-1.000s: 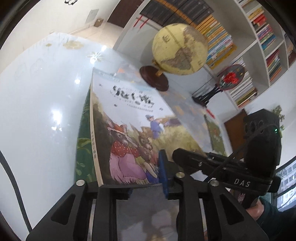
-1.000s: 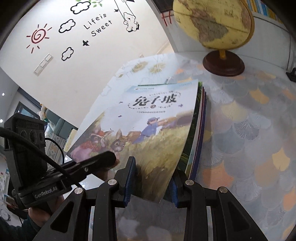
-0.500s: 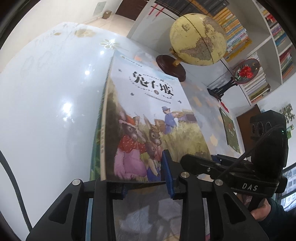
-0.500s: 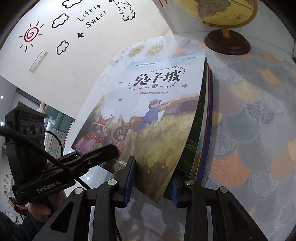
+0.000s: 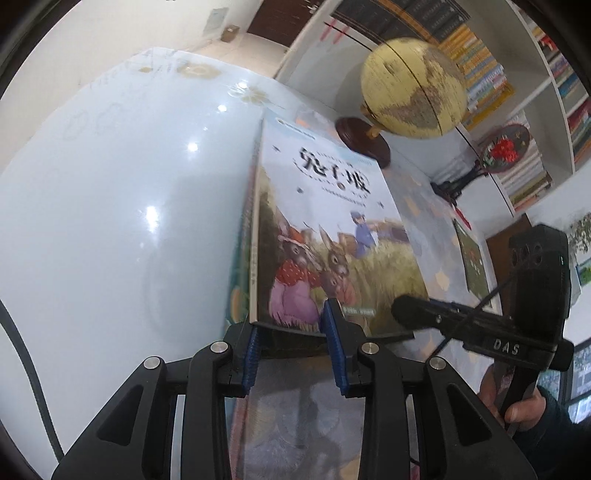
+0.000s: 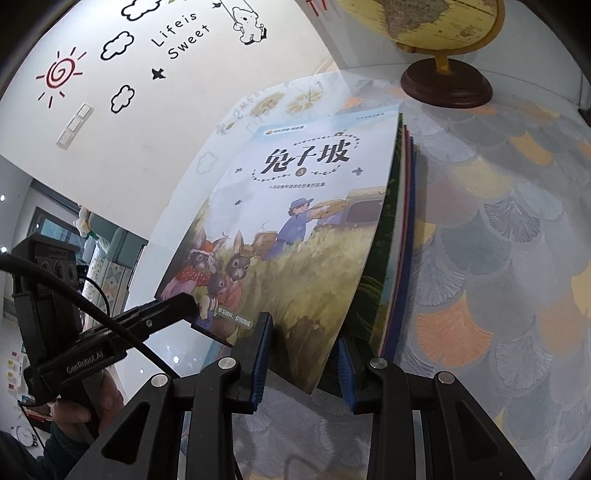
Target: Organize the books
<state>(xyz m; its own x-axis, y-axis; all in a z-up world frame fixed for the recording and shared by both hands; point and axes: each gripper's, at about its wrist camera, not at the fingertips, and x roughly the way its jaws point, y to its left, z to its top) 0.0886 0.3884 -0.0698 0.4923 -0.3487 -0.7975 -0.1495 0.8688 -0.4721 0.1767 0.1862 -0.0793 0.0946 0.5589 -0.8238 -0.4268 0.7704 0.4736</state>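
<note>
Left wrist view, left tongs (image 5: 291, 345) and right tongs (image 6: 301, 356) clamping stacked books (image 6: 295, 236), lower covers hidden, globe (image 6: 436, 22) cut off, desk (image 5: 110, 221) glaring.

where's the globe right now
The globe stands on the table past the far end of the book stack, upper right in both wrist views, in front of the bookshelves.

From each wrist we look steeply down, close over the near edge of the book stack (image 5: 325, 236) (image 6: 295, 229); both views share the far globe (image 5: 413, 88) (image 6: 436, 22).
</note>
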